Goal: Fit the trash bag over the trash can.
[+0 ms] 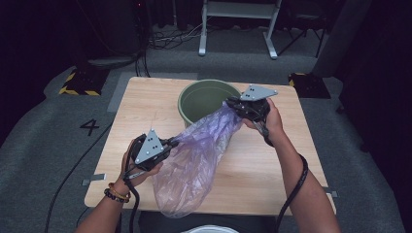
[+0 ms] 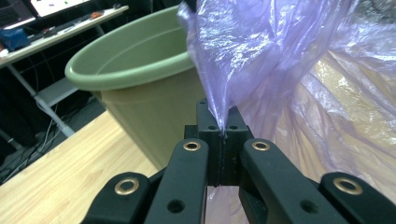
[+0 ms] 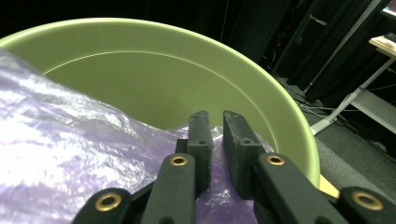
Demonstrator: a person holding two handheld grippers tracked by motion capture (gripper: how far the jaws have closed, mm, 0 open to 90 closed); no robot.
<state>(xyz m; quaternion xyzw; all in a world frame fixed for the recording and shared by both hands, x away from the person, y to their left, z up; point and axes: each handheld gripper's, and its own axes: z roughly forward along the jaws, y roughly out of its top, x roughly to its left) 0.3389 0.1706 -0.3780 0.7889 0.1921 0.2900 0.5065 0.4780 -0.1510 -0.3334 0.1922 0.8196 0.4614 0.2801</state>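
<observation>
One purple bag (image 1: 194, 155), one green bucket (image 1: 194, 99), two grippers (image 1: 170, 142) (image 1: 236, 104).

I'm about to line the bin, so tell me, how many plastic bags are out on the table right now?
1: the purple plastic bag stretches between the left gripper near the table's front and the right gripper at the green bin rim. Another could be hidden beneath it.

Lab/studio, black curtains (image 1: 374, 58), floor cables (image 1: 170, 36), hazard-taped bases (image 1: 80, 82)
</observation>
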